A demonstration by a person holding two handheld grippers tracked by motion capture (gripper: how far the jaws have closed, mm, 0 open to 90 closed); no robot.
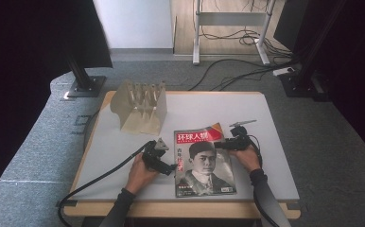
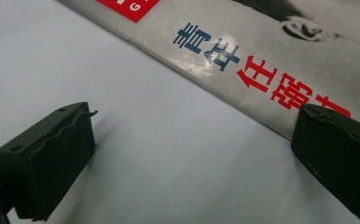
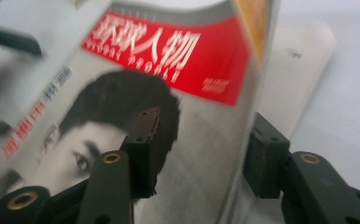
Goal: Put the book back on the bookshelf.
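Glossy red-and-grey magazine (image 1: 203,161) cover lifted between my right gripper (image 3: 201,154) jaws, pads not yet pressing; left gripper (image 2: 192,154) open beside spine; opening barely begun.

Glossy paper magazine (image 1: 203,158), matt grey tabletop (image 1: 124,146), black plastic tongs (image 3: 201,154)

I see a pale table (image 1: 124,142) with a wood edge standing on grey carpet (image 1: 332,142). A beige rack (image 1: 140,108) sits at its far left. Black stands (image 1: 83,78) with flat bases flank the table on both sides. Beyond, a white desk frame (image 1: 230,28) on a wooden floor, black cables (image 1: 237,66) trailing across the carpet. White wall panel (image 1: 133,23) behind. Even, soft light.
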